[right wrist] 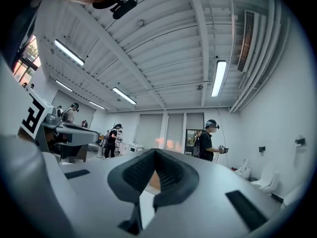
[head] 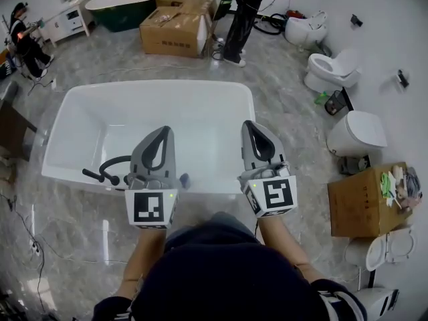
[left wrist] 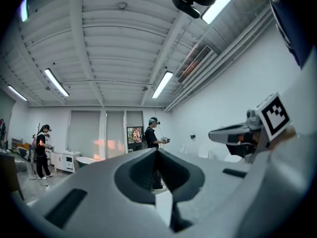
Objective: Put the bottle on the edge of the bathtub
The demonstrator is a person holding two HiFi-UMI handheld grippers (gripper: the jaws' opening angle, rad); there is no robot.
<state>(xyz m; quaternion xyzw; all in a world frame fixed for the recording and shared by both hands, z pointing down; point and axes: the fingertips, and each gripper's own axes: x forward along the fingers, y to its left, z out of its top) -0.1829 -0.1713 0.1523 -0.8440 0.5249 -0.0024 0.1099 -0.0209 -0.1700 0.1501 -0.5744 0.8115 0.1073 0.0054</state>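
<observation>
White bathtub [head: 200,112] lies below both upturned, closed jaws.

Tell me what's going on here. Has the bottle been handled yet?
A person stands at a white bathtub, holding the left gripper and the right gripper over its near rim. Both grippers have their jaws shut with nothing between them. A black faucet sits on the near-left rim. Neither gripper holds a bottle.
</observation>
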